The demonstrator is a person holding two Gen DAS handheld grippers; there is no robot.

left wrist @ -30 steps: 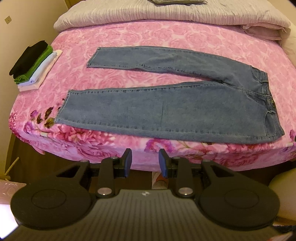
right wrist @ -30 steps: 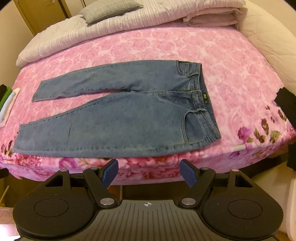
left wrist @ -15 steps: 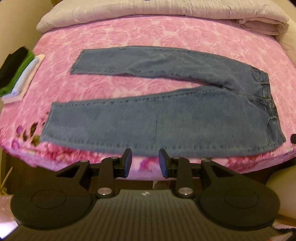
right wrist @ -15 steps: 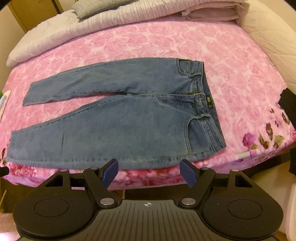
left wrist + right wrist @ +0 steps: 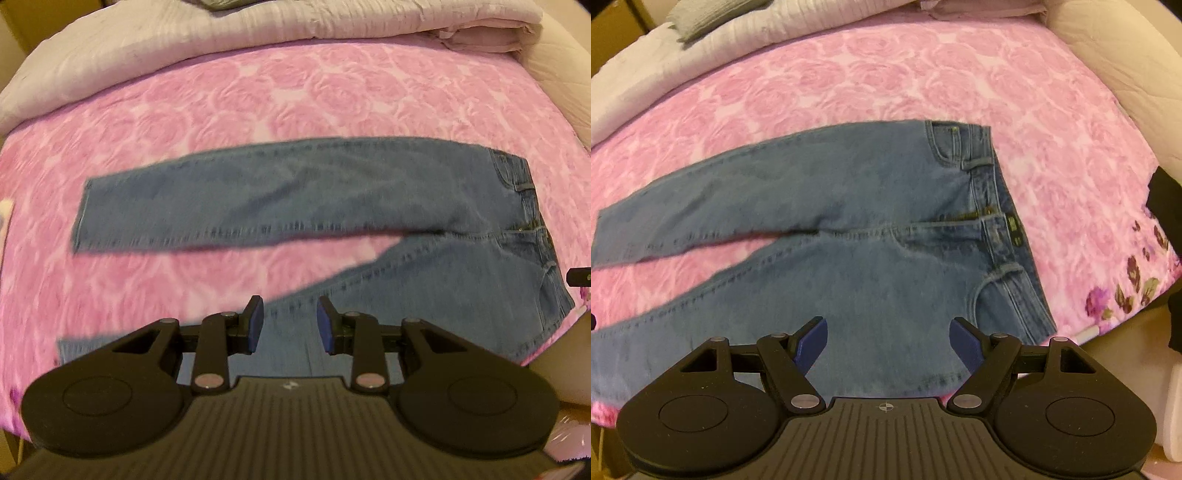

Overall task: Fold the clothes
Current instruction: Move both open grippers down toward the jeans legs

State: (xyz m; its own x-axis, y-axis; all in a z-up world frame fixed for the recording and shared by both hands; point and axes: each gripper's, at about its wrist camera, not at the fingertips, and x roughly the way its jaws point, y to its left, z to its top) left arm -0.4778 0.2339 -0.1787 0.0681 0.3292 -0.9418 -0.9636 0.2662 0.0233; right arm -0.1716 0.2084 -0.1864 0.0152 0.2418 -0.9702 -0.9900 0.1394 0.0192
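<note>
A pair of blue jeans point(image 5: 295, 192) lies flat on the pink rose-patterned bed, waist to the right, legs spread to the left. It also shows in the right wrist view point(image 5: 849, 229). My left gripper point(image 5: 290, 325) is open with a modest gap, hovering over the near leg, holding nothing. My right gripper point(image 5: 888, 345) is wide open over the near thigh, close to the waist and pocket point(image 5: 1004, 291), holding nothing.
A pale folded duvet point(image 5: 258, 40) and a grey pillow point(image 5: 709, 14) lie along the far side of the bed. A cream cushion point(image 5: 1108, 48) is at the far right. A dark garment point(image 5: 1167, 206) sits at the right bed edge.
Both grippers have moved forward over the bed, from beyond its near edge to above the near leg of the jeans. The clothes stack at the left has left the view. Jaw openings are unchanged.
</note>
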